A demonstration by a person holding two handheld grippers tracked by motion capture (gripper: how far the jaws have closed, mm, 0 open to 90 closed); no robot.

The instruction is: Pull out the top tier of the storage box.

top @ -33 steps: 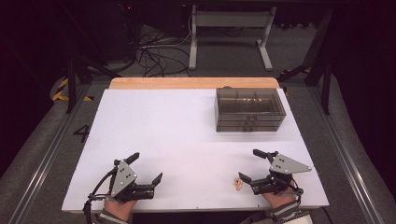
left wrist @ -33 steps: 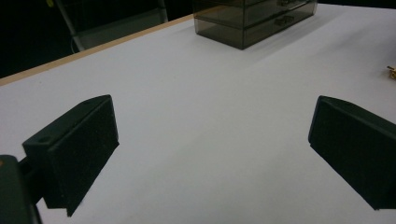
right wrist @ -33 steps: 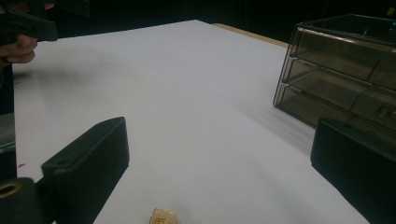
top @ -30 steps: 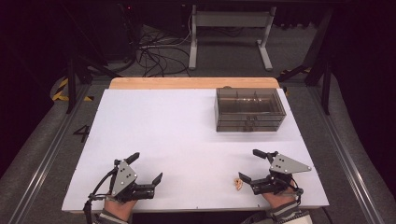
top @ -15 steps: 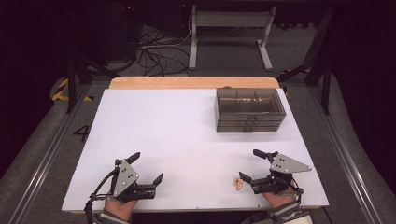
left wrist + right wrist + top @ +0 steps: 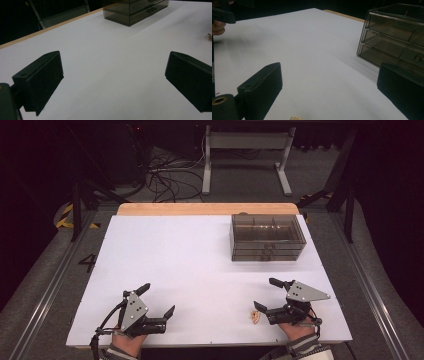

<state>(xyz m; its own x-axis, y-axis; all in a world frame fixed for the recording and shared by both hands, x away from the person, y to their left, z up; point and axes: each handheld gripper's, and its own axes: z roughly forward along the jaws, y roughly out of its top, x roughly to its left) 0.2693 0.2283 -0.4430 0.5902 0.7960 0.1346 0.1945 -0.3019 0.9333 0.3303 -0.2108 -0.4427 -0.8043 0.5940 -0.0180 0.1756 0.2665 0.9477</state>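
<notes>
Small gold-coloured piece is what the work seems to be about, and it's sitting on the white table near the front edge, just beside the lower tip of the right gripper, not touching it as far as I can tell. It's too small to make out properly, but it looks like a light little metal bit, probably stiff and a bit slippery, so I'd guess it skates away if you nudge it from one side. Best bet is coming down over it and pinching across its narrow sides, with gentle pressure. Right gripper has its jaws spread wide with nothing between them, and in the right gripper view the piece just peeks in at the bottom edge. Left gripper is also spread wide and empty, well apart from the piece, over at the front left. Farther back on the right stands a smoky clear drawer box, drawers look closed.
</notes>
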